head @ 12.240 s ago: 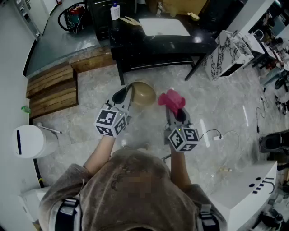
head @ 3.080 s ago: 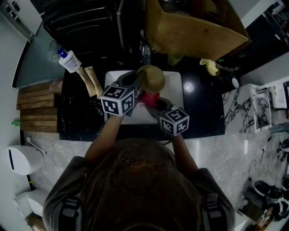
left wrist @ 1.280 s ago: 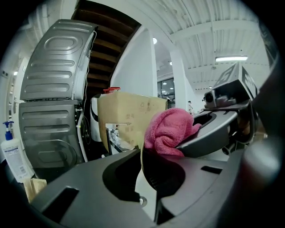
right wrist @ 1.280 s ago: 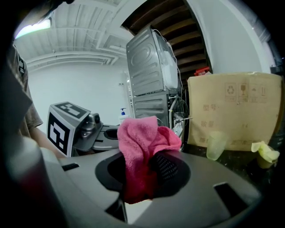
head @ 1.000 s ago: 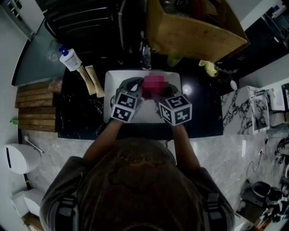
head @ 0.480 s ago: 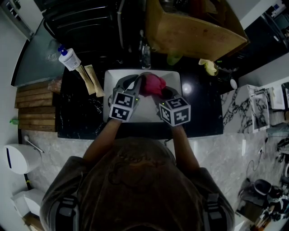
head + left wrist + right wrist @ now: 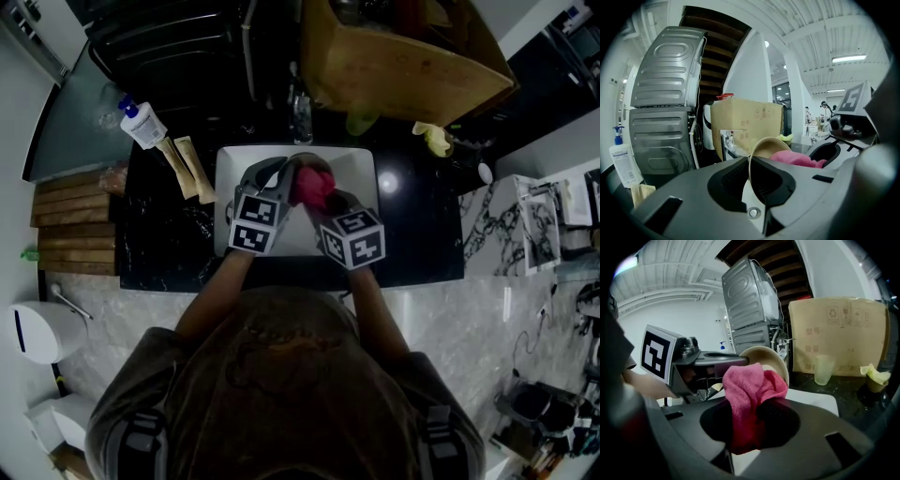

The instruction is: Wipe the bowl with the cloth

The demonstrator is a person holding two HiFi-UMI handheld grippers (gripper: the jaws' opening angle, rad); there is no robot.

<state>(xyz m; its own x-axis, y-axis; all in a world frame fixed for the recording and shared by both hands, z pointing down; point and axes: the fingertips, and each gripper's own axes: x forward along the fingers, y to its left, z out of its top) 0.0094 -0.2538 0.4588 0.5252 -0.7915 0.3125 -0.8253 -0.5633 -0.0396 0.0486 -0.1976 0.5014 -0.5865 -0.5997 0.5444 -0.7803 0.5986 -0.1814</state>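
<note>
We see a white pump bottle [image 7: 142,124] well left of the white board [image 7: 361,180], and two tan packets [image 7: 194,169] just beside the board's left edge. Over the board's left half, our left gripper [image 7: 274,176] has its jaws drawn narrow on the wall of the tan bowl [image 7: 765,146]. It holds the bowl tipped on its side above the board, with the opening turned toward our right gripper [image 7: 751,425]. The pink cloth [image 7: 749,386] is bunched against the inside of the bowl, over the board's middle. The right gripper reaches in from the board's near right, its jaws clamped on the cloth's lower end. A cardboard box [image 7: 839,333] stands beyond the board's far edge, with a pale translucent cup [image 7: 822,370] in front of it. A crumpled yellow-green thing [image 7: 876,373] sits off the board's far right corner.
</note>
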